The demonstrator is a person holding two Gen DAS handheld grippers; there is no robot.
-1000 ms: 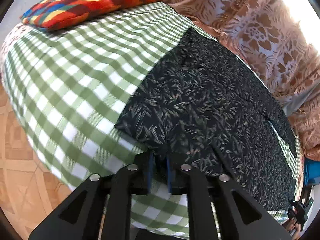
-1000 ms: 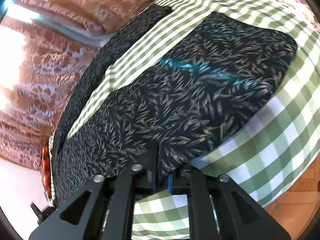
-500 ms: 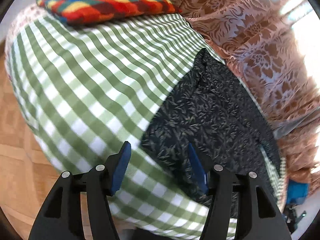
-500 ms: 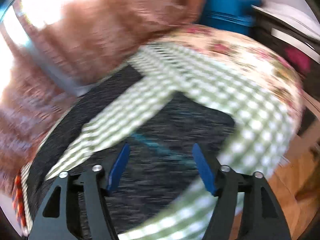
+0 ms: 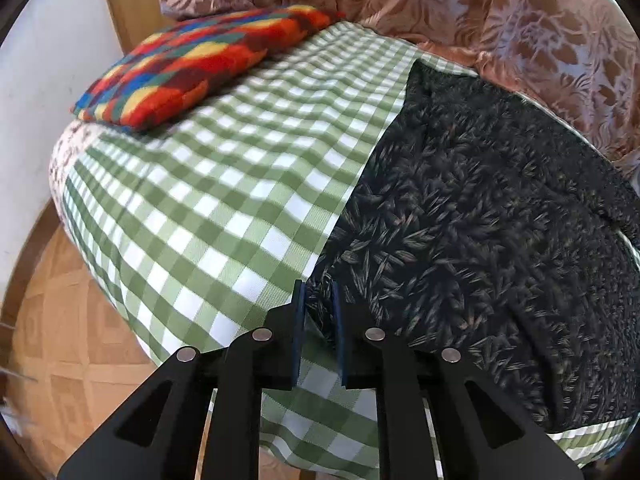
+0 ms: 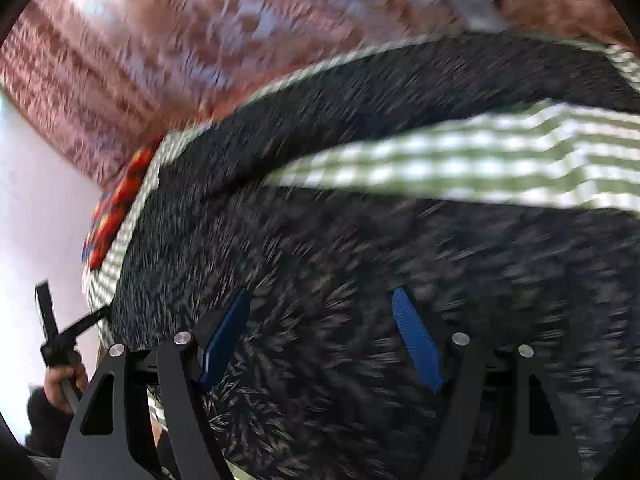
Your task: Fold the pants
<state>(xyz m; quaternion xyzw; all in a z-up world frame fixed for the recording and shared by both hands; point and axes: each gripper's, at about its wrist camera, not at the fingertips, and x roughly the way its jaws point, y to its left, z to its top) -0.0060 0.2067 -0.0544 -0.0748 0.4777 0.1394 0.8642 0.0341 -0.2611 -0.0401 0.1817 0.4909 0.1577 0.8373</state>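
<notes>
- Pants (image 5: pixel 480 216), dark with a leaf print, are laid on the bed (image 5: pixel 224 184), on its green check cover, well apart from the patchwork cushion (image 5: pixel 192 68) at the bed's far end.
- A second ago both hand-held grippers were shut on the pants' near edge; half a second ago both had been opened and the cloth let go.
- The left hand-held gripper (image 5: pixel 318 300) has been brought back to the pants' near corner; its jaws are closing, and a bunch of dark cloth is seen between the blue pads (image 5: pixel 298 320), apparently nipped.
- The right hand-held gripper (image 6: pixel 320 320) has been swung across the pants, as the smeared view shows; its jaws are opening, and nothing is gripped, the pads standing wide above flat cloth.
- A strip of check cover is seen between the two legs in the right view, so the legs are judged not yet laid together.
- A fresh hold is judged to be under way on the left and a new grasping place to be sought on the right, before the next fold.
- A person's hand (image 6: pixel 64 384) on the other gripper's handle is seen beyond the pants' edge.
- No container can be seen in either view.
</notes>
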